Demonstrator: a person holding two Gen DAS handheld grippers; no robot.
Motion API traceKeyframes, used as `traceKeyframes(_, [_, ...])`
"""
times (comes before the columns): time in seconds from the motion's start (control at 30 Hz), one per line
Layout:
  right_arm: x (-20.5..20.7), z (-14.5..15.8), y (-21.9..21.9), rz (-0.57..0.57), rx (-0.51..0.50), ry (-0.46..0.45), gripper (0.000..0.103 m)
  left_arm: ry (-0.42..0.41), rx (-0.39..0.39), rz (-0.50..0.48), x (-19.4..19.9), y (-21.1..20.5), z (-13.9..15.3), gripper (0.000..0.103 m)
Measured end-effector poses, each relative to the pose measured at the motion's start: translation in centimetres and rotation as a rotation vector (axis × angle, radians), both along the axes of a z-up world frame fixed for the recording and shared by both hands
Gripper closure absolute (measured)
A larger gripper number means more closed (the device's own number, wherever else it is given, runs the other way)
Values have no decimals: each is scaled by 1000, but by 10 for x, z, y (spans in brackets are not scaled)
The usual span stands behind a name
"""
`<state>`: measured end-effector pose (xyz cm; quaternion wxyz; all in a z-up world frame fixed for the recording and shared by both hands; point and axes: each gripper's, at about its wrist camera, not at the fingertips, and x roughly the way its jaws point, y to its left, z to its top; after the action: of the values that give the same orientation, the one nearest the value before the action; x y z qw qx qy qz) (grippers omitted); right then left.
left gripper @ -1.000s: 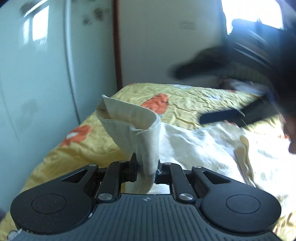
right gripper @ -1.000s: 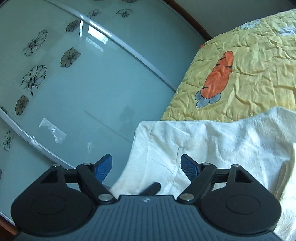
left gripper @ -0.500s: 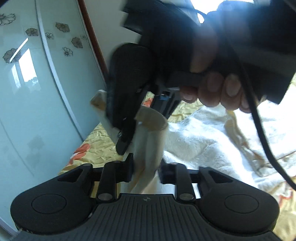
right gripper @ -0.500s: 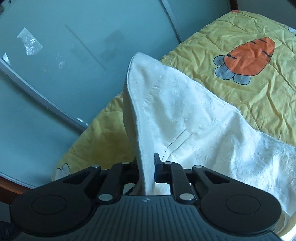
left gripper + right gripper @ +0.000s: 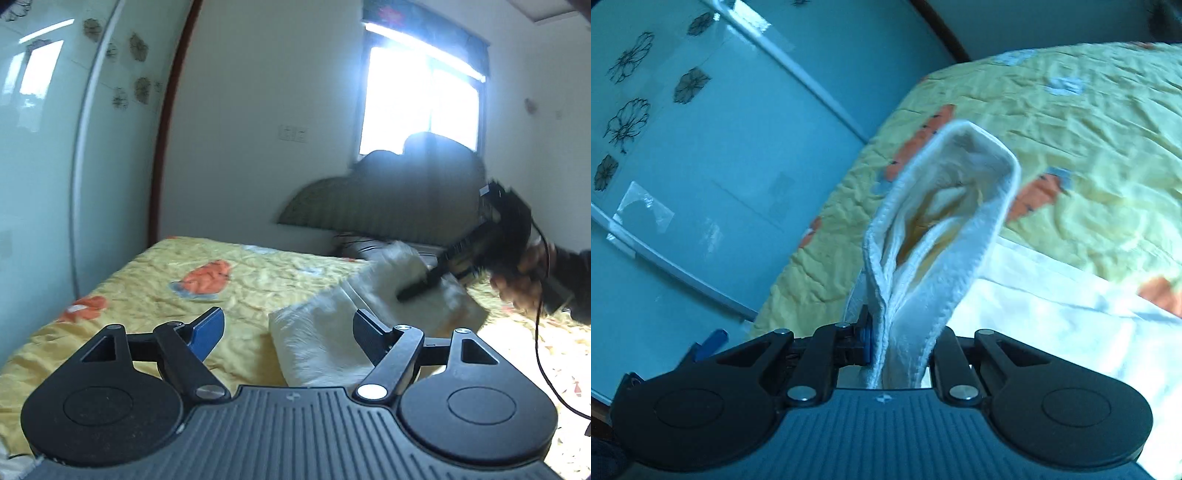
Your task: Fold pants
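The cream-white pants [image 5: 325,339] lie on a yellow bedspread [image 5: 147,295] with orange carrot prints. My left gripper [image 5: 288,328] is open and empty, hovering just in front of a folded edge of the pants. My right gripper [image 5: 899,345] is shut on a bunched loop of the pants' edge [image 5: 945,221] and holds it up above the bed. In the left wrist view the right gripper [image 5: 417,290] shows at the right, blurred, carrying pants fabric, with the hand behind it.
A glass wardrobe door with flower decals [image 5: 683,166] stands along the bed's left side. A dark headboard [image 5: 388,206] and a bright window [image 5: 421,110] are at the far end. A black cable [image 5: 546,369] hangs from the right hand.
My left gripper has let go of the pants and opened. My right gripper, which shut on the pants half a second ago, has lifted the fabric and moved off to the right.
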<state>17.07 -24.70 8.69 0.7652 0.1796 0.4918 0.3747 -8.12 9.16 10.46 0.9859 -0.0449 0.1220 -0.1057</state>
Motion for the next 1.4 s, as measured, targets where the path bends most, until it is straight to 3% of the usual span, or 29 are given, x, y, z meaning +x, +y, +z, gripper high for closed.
traceKeyframes(0.07, [-2, -27, -34, -63, -28, 75, 91, 3, 10, -73, 5, -15, -2, 17])
traceKeyframes(0.17, [-5, -66, -67, -150, -17, 151, 86, 79, 22, -245, 22, -55, -18, 13])
traceKeyframes(0.27, [-11, -85, -80, -219, 71, 168, 76, 193, 52, -359, 45, -90, -40, 13])
traceKeyframes(0.43, [-21, -90, -95, -266, 144, 162, 70, 360, 137, -384, 71, -125, -90, 13])
traceKeyframes(0.5, [-23, -95, -100, -276, 164, 167, 70, 337, 160, -389, 72, -126, -99, 9])
traceKeyframes(0.57, [-26, -97, -100, -284, 119, 150, 83, 343, 164, -404, 76, -127, -102, 7])
traceKeyframes(0.63, [-27, -99, -101, -277, 126, 128, 83, 350, 158, -413, 83, -123, -102, 5])
traceKeyframes(0.8, [-46, -81, -127, -360, 141, 72, 72, 355, 102, -394, 77, -106, -86, 11])
traceKeyframes(0.87, [-55, -70, -141, -410, 173, 25, 61, 330, 104, -383, 72, -99, -80, 10])
traceKeyframes(0.93, [-61, -65, -149, -433, 190, 13, 58, 321, 108, -389, 72, -96, -78, 9])
traceKeyframes(1.03, [-62, -68, -147, -391, 233, 45, 58, 361, 126, -408, 82, -104, -86, 10])
traceKeyframes(1.17, [-55, -75, -125, -370, 104, 66, 58, 346, 193, -417, 84, -120, -100, 5])
traceKeyframes(1.23, [-56, -76, -126, -373, 113, 66, 58, 328, 226, -413, 79, -123, -101, 6])
traceKeyframes(1.4, [-62, -79, -142, -402, 182, 95, 58, 300, 166, -363, 71, -105, -92, 8])
